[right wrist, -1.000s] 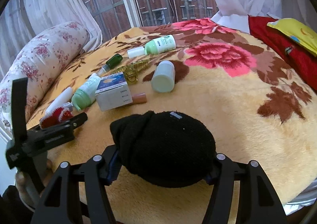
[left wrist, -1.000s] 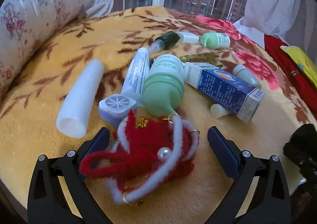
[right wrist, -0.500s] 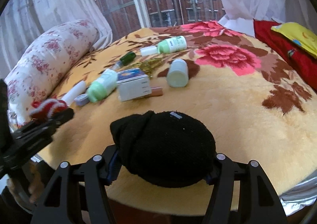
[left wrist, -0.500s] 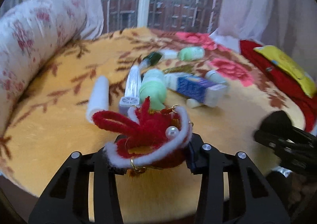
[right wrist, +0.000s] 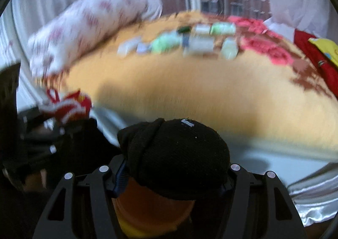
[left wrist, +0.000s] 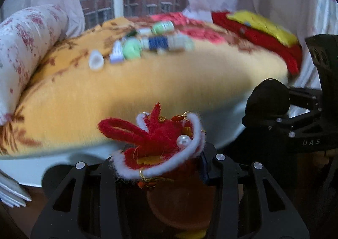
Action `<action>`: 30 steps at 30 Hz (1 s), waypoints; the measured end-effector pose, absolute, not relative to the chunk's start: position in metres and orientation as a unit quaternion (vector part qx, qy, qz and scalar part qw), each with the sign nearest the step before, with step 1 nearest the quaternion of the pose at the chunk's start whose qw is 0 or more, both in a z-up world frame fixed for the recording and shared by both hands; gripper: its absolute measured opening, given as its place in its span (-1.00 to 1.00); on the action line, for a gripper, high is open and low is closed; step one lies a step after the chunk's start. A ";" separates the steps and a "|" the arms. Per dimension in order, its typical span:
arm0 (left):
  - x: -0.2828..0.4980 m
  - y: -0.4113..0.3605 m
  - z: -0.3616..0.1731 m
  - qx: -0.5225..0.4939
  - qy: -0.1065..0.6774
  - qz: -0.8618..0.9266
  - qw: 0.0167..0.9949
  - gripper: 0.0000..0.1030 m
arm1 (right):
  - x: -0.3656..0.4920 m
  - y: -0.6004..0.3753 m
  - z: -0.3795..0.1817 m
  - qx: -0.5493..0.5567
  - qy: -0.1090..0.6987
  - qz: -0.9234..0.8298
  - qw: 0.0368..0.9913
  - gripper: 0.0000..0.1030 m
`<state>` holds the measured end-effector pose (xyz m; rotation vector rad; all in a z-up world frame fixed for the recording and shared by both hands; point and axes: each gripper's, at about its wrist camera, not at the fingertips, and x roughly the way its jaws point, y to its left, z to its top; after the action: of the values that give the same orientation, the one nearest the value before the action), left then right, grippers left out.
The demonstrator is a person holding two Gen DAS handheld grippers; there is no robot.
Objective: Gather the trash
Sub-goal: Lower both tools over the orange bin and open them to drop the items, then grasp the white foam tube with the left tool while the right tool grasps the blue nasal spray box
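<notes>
The left tongs were clamped on a red and white fuzzy ornament, their jaws having just closed in on it, and it sat off the near edge of the bed. The right tongs were clamped on a black knit bundle, also held clear of the bed. Under both hung something orange and round, maybe a bin, too blurry to call. Bottles and a blue box lay clustered on the yellow blanket by the floral pillow.
</notes>
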<state>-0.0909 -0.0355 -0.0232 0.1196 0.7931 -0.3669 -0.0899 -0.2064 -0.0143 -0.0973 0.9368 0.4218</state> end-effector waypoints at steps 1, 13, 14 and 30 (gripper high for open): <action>-0.095 -0.035 -0.031 0.064 0.391 -0.178 0.901 -0.20 | -0.094 -0.205 -0.022 -0.049 0.460 0.203 0.863 0.20; -0.063 -0.037 -0.130 0.037 0.589 -0.190 0.785 0.23 | -0.085 -0.184 -0.106 -0.086 0.579 0.215 0.782 0.38; -0.062 -0.038 -0.132 0.041 0.595 -0.185 0.781 0.56 | -0.083 -0.184 -0.109 -0.089 0.584 0.213 0.778 0.55; -0.033 0.018 0.011 0.011 0.439 -0.141 0.888 0.74 | -0.037 -0.241 0.036 0.001 0.443 0.237 0.865 0.73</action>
<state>-0.0331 0.0175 0.0106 0.0220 0.9114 -0.2935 -0.0369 -0.2407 0.0364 0.0018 0.9283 0.4961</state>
